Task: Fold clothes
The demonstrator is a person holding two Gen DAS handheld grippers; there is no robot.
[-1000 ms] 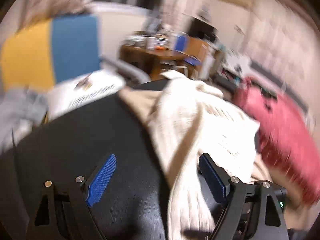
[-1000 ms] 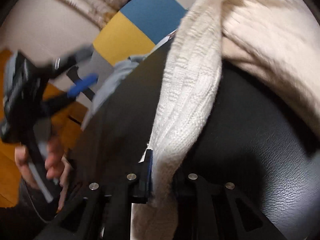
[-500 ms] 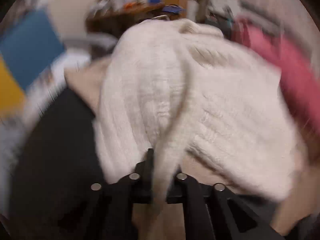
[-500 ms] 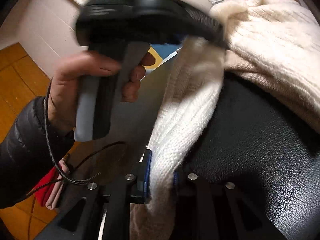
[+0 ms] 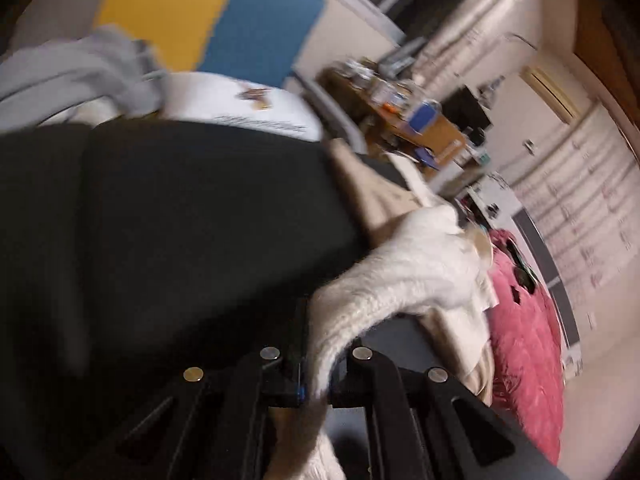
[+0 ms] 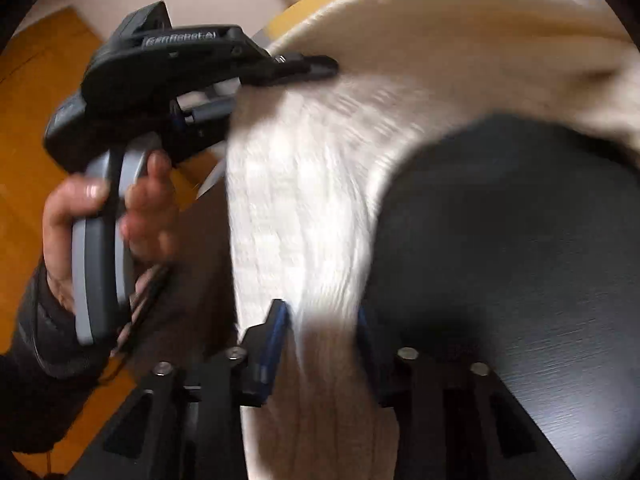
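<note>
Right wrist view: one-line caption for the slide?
Right gripper, jaws apart around a cream knit sweater draped over a black seat; left gripper meets its upper edge.

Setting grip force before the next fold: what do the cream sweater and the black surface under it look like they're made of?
The cream sweater looks like a thick, soft knit, wool or acrylic: ribbed rows show and it drapes limply from the left gripper. The black surface looks like leather or a leather-look vinyl: smooth, faintly grained, with a dull sheen. Blur leaves both uncertain.

Bare black leather cushion (image 5: pixel 180 220) lies open toward nine o'clock; cream ribbed-knit sweater (image 5: pixel 420 264) and pink fuzzy blanket (image 5: pixel 524 344) block three o'clock.
</note>
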